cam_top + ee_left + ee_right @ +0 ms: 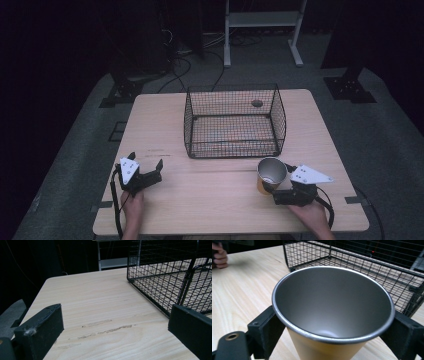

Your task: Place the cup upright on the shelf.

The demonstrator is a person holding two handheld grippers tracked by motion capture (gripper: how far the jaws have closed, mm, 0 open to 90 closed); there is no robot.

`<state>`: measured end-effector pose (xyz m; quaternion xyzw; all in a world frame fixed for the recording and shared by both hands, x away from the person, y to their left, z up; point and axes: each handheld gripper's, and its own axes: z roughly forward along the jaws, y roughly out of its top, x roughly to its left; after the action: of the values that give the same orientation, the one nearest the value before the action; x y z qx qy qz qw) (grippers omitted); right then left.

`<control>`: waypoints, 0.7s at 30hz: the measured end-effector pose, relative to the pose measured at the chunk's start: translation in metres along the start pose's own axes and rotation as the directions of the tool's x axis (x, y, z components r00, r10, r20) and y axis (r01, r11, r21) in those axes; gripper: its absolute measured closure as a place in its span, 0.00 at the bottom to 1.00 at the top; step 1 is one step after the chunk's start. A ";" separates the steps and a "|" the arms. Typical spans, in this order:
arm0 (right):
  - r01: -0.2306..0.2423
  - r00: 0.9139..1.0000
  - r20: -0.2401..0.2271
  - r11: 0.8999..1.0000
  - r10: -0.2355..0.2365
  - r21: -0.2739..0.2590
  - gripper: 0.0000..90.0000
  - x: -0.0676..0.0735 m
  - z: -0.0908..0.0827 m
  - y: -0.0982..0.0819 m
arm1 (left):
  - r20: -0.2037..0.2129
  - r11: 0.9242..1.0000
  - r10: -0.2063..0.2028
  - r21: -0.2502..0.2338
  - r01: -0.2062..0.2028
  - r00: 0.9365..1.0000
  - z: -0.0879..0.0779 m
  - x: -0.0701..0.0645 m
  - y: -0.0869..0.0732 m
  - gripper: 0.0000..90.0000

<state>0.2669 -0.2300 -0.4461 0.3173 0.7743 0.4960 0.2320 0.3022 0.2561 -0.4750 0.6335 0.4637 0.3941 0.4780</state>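
Observation:
An orange cup with a bare metal inside stands upright and empty near the table's front right. My right gripper is shut on the cup, one black jaw on each side of its wall just under the rim. Whether its base touches the table I cannot tell. A black wire basket sits at the table's middle back, just beyond the cup. My left gripper rests at the front left, open, with only bare wood between its jaws. The basket's corner lies ahead to its right.
The light wooden table has faint scuff marks in front of the left gripper. A small dark round spot shows through the basket's far mesh. A white frame, cables and stand bases are on the floor behind.

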 end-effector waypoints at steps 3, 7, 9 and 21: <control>-0.001 1.000 0.009 1.000 0.001 -0.007 0.13 0.001 0.002 0.000 | 0.000 1.000 0.000 -0.001 0.000 1.000 0.000 0.000 0.000 0.00; -0.006 1.000 0.031 1.000 0.007 -0.016 0.14 0.001 0.005 0.000 | 0.000 1.000 0.000 -0.001 0.000 1.000 0.000 0.000 0.000 0.00; -0.011 0.999 0.030 1.000 0.011 -0.017 0.14 0.001 0.006 0.000 | 0.000 1.000 0.001 -0.001 -0.001 1.000 0.000 0.000 0.000 0.00; -0.016 1.000 0.024 1.000 0.016 -0.017 0.15 -0.001 0.003 0.000 | -0.001 1.000 0.001 -0.002 -0.001 1.000 0.000 0.000 0.000 0.00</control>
<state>0.2697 -0.2288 -0.4476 0.3275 0.7647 0.5004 0.2398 0.3021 0.2558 -0.4751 0.6330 0.4633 0.3950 0.4782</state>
